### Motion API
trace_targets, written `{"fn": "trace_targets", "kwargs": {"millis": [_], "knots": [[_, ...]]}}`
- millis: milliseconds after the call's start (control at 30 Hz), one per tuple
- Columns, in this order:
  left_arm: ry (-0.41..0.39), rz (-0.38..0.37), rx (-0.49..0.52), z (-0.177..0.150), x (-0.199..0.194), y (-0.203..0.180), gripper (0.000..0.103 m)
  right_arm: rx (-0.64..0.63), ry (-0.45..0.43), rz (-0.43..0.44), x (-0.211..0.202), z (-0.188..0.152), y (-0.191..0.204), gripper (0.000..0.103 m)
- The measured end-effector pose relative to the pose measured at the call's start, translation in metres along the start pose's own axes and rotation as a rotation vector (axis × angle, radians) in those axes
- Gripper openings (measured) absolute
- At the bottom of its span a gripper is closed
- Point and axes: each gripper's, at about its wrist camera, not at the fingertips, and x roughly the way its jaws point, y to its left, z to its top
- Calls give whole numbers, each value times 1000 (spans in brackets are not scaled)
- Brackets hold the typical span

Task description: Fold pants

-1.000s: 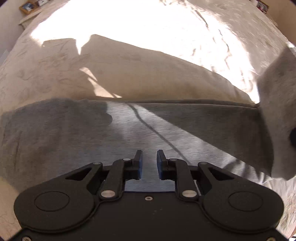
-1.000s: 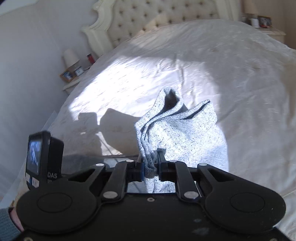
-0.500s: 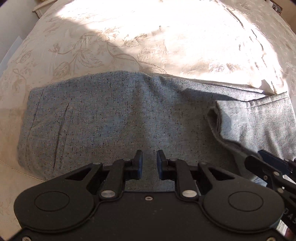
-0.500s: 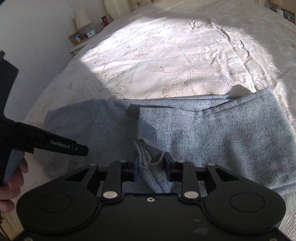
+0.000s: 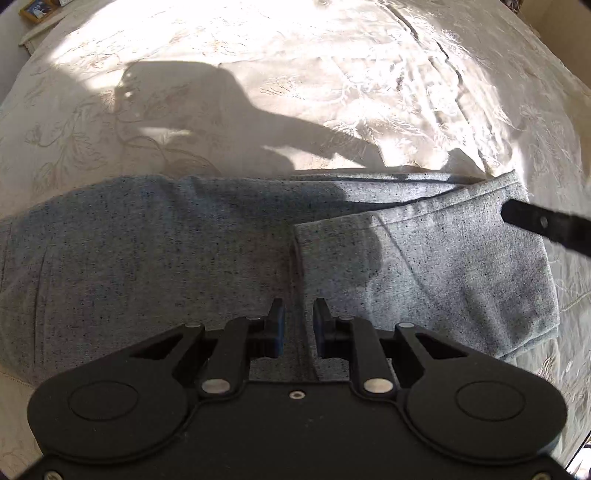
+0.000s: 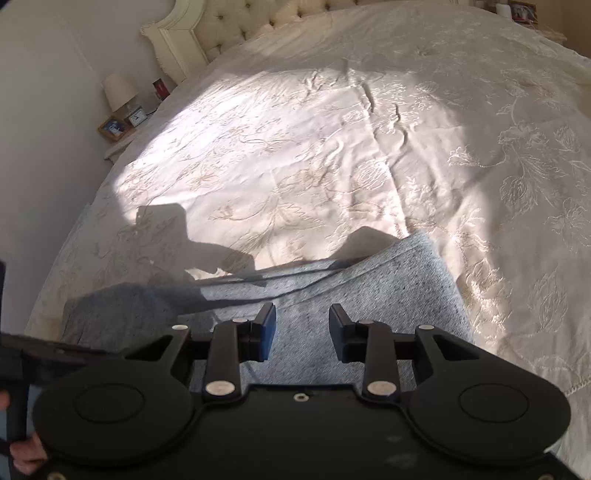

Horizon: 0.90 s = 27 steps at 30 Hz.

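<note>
Grey speckled pants [image 5: 147, 258] lie flat across the cream bedspread [image 5: 332, 92]. Their leg end [image 5: 424, 266] is folded back over them on the right. My left gripper [image 5: 298, 314] hovers over the fold's edge, pointing steeply down, jaws a narrow gap apart with nothing between them. In the right wrist view the pants [image 6: 369, 288] lie under my right gripper [image 6: 302, 317]. Its jaws are opening, stand wide and hold no cloth. One right finger [image 5: 543, 225] pokes in over the folded leg. The left gripper's body [image 6: 37, 350] shows at the left edge.
The embroidered bedspread [image 6: 332, 147] stretches away to a tufted headboard [image 6: 221, 29]. A nightstand with a lamp [image 6: 120, 92], a clock and a picture frame [image 6: 112, 127] stands at the far left. A person's hand [image 6: 22, 454] is at the bottom left corner.
The right gripper carried the leg end down onto the pants, then opened and let it go; the leg now lies folded over. The left gripper stayed narrow and shifted over the fold edge.
</note>
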Motion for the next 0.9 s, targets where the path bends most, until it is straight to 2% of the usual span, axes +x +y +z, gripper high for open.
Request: {"fn": "trace_targets", "kwargs": {"millis": [67,133,200,233,267,367,433,467,533,633,733,833,900], "knots": [[11,9,4,1,5,-8,26,27,21,-18,22,15,-14,33],[20,17,2,3,12,-13,26,26,67,-81,46,29,-32,33],[27,33,2,4,19,-19,26,23,130,-131,69,41,-54,19],[29,44,4,5,23,-21,26,17,161,-138,76,44,-64,4],[32,53,6,5,27,-23,26,2,186,-146,81,46,-71,0],[51,85,7,5,41,-26,26,-79,192,-125,76,48,-70,0],[59,95,-3,6,46,-26,26,-123,164,-126,59,46,-62,2],[61,95,-9,7,47,-26,26,-129,143,-117,48,44,-60,12],[62,95,-19,8,47,-24,26,-149,94,-105,21,34,-55,16],[63,91,-26,8,47,-22,26,-210,63,-110,-11,7,-50,16],[59,94,-21,8,47,-24,26,-263,118,-147,-20,-30,-52,16],[55,106,-2,7,46,-27,27,-334,199,-205,-8,-64,-59,13],[51,118,16,7,42,-30,28,-332,204,-217,-2,-75,-65,13]]}}
